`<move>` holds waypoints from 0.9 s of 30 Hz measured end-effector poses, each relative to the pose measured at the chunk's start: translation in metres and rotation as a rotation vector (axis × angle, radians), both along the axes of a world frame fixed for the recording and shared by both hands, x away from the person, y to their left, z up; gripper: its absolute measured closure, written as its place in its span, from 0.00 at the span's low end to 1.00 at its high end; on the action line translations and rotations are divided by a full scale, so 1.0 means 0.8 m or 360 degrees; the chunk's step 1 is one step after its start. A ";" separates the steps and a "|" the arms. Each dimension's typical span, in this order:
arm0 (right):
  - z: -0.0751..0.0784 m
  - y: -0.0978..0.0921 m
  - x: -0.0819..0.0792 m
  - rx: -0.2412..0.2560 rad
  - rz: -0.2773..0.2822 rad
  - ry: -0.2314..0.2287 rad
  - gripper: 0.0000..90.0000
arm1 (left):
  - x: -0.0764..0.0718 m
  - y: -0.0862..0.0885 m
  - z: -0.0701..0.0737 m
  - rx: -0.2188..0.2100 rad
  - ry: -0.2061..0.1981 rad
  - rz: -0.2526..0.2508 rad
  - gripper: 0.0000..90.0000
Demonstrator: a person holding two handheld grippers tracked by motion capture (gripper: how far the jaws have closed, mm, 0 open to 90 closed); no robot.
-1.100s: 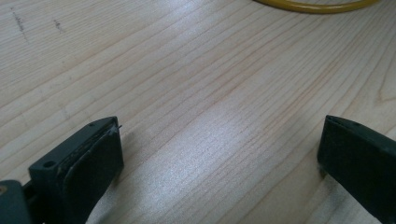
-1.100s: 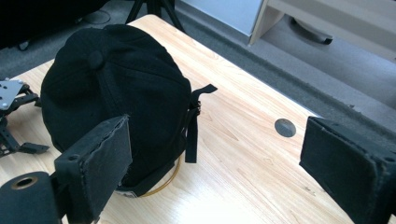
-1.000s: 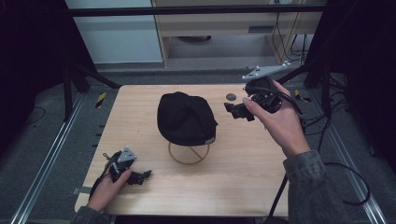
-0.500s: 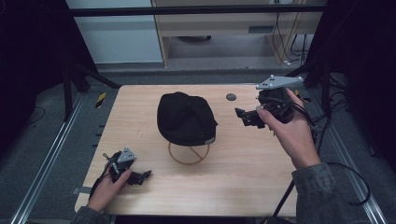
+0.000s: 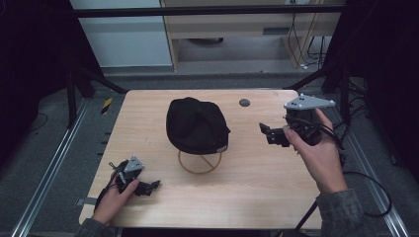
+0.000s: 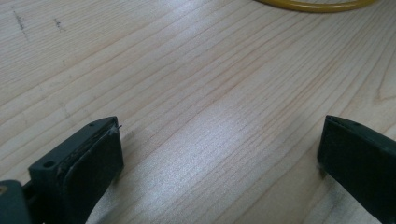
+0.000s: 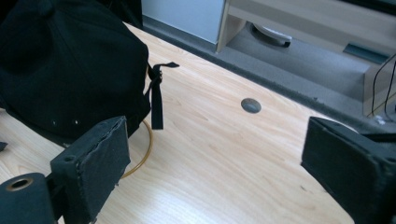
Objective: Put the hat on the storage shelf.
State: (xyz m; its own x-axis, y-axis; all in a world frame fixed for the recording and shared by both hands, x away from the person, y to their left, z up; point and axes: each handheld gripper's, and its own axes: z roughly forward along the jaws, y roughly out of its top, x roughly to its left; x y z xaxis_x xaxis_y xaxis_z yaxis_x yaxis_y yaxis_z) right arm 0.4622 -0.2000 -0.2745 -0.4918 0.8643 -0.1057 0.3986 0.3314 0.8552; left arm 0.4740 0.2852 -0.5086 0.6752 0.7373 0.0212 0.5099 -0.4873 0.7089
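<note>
A black cap sits on a yellow wire stand at the middle of the wooden table. My right gripper is held above the table to the cap's right, open, with nothing between its fingers. In the right gripper view the cap lies ahead on the left, its black strap hanging over the yellow ring. My left gripper rests low at the table's front left, open and empty. Bare wood lies between its pads, and the yellow ring curves along the top edge.
A small grey round disc is set into the table behind the cap, also visible as the disc ahead of the right gripper. A wooden shelf unit stands beyond the far edge. Dark frame posts flank the table.
My right gripper has moved to the right and towards the person, away from the cap, still open. The left gripper has stayed put.
</note>
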 end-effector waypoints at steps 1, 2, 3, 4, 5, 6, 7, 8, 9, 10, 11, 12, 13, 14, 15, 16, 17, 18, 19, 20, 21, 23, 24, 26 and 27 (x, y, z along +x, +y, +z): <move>-0.004 -0.002 -0.002 0.0006 -0.0012 0.0002 0.09 | 0.000 0.000 0.000 0.0001 0.0000 0.0000 0.00; -0.009 -0.004 -0.003 0.0013 -0.0018 0.0006 0.09 | 0.000 0.000 0.000 0.0001 0.0000 0.0001 0.00; -0.014 -0.005 -0.005 0.0019 -0.0022 0.0023 0.09 | 0.000 0.000 0.000 0.0001 0.0000 0.0001 0.00; -0.019 -0.007 -0.005 0.0019 -0.0027 0.0027 0.09 | 0.000 0.000 0.000 0.0001 -0.0001 0.0002 0.00; -0.026 -0.008 -0.007 0.0024 -0.0034 0.0039 0.09 | -0.001 0.000 0.000 0.0001 -0.0001 0.0001 0.00; -0.030 -0.009 -0.007 0.0019 -0.0032 0.0044 0.09 | -0.001 0.000 0.000 0.0001 -0.0001 0.0002 0.00; -0.038 -0.010 -0.009 0.0015 -0.0034 0.0054 0.09 | -0.001 0.000 0.000 0.0001 0.0000 0.0002 0.00; -0.042 -0.010 -0.009 0.0017 -0.0035 0.0062 0.09 | -0.001 0.000 0.000 0.0001 -0.0001 0.0002 0.00; -0.049 -0.011 -0.010 0.0023 -0.0032 0.0076 0.09 | -0.001 0.000 0.000 0.0001 -0.0001 0.0002 0.00; -0.053 -0.011 -0.010 0.0026 -0.0028 0.0086 0.09 | -0.001 0.000 0.000 0.0001 -0.0001 0.0003 0.00; -0.061 -0.011 -0.010 0.0021 -0.0022 0.0101 0.09 | -0.001 0.000 0.000 0.0001 -0.0001 0.0003 0.00; -0.066 -0.010 -0.011 0.0021 -0.0024 0.0117 0.09 | -0.001 0.000 0.000 0.0000 0.0000 0.0003 0.00; -0.070 -0.011 -0.011 0.0026 -0.0025 0.0125 0.09 | -0.001 0.000 0.000 0.0000 0.0000 0.0003 0.00; -0.078 -0.011 -0.011 0.0029 -0.0025 0.0136 0.09 | -0.001 0.000 0.000 0.0000 0.0001 0.0003 0.00; -0.084 -0.011 -0.011 0.0029 -0.0027 0.0147 0.09 | -0.001 0.000 0.000 0.0000 0.0000 0.0003 0.00; -0.088 -0.011 -0.011 0.0028 -0.0028 0.0151 0.10 | -0.001 0.000 0.000 0.0000 0.0001 0.0003 0.00; -0.095 -0.011 -0.011 0.0032 -0.0033 0.0165 0.10 | -0.001 0.000 0.000 0.0000 0.0001 0.0003 0.00; -0.100 -0.011 -0.011 0.0032 -0.0031 0.0173 0.10 | -0.001 0.000 0.000 0.0000 0.0001 0.0003 0.00; -0.107 -0.010 -0.011 0.0023 -0.0035 0.0182 0.10 | -0.001 0.000 0.000 0.0000 0.0001 0.0003 0.00; -0.111 -0.010 -0.011 0.0022 -0.0036 0.0187 0.10 | -0.001 0.000 0.000 0.0000 0.0001 0.0002 0.00; -0.118 -0.009 -0.011 0.0022 -0.0041 0.0201 0.10 | -0.001 0.000 0.000 0.0000 0.0001 0.0003 0.00; -0.129 -0.008 -0.011 0.0011 -0.0031 0.0220 0.10 | -0.001 0.000 0.000 0.0000 0.0001 0.0003 0.00; -0.135 -0.006 -0.011 0.0009 -0.0026 0.0236 0.10 | -0.001 0.000 0.000 0.0000 0.0001 0.0003 0.00; -0.146 -0.002 -0.012 -0.0003 -0.0019 0.0263 0.10 | -0.001 0.000 0.000 0.0000 0.0001 0.0003 0.00; -0.150 -0.001 -0.013 -0.0010 -0.0016 0.0271 0.10 | -0.001 0.000 0.000 0.0000 0.0001 0.0003 0.00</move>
